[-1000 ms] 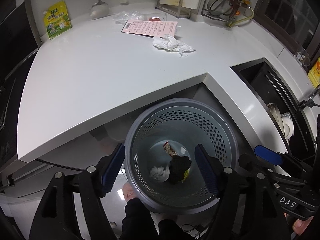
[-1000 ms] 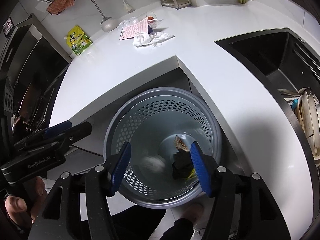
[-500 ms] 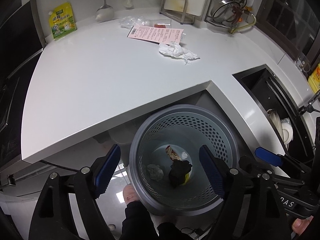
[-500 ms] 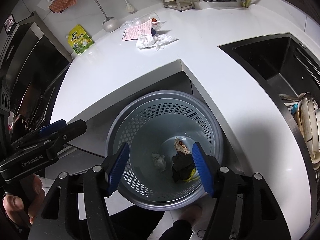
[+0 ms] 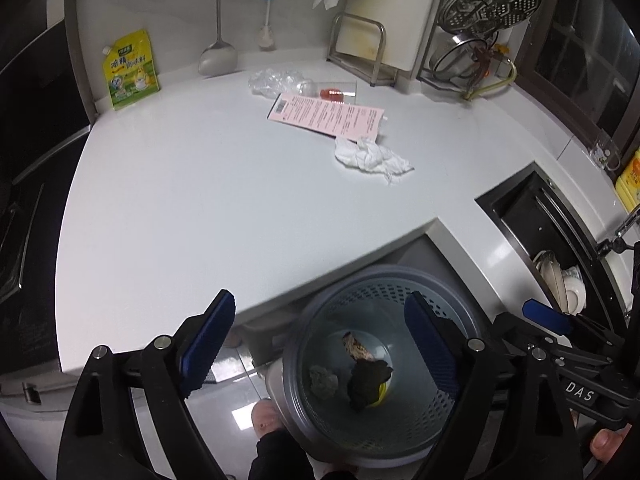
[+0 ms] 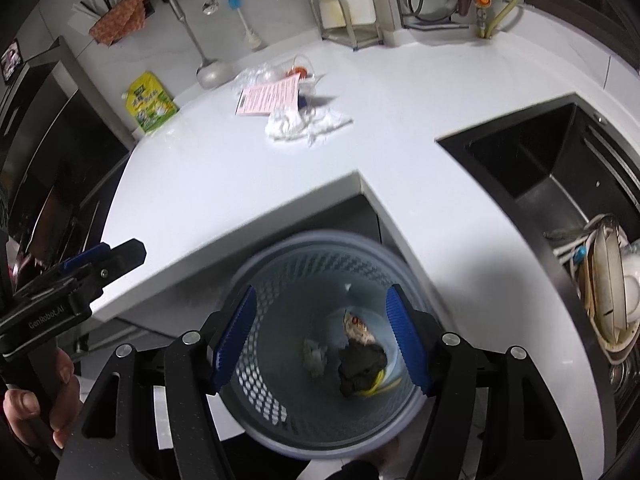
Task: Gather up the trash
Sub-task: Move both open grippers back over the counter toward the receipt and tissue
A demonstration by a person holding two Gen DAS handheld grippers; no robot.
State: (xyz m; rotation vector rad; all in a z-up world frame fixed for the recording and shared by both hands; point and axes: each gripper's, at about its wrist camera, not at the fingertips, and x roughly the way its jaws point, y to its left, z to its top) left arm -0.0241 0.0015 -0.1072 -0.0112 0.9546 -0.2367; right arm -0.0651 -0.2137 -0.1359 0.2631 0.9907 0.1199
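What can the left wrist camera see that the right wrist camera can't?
Only the left wrist view shows the metal steamer basket on the rack and the yellow bottle at the right edge.

Only the right wrist view shows the orange cloth hanging on the wall and the whole dark sink.

Both show the grey trash bin with scraps inside, the crumpled white tissue, the pink paper and the green and yellow pouch on the white counter. Both grippers are open, with nothing between their jaws.

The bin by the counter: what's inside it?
In the bin: a crumpled white wad, a dark lump, a printed wrapper. Something yellow peeks from under the lump, mostly covered.
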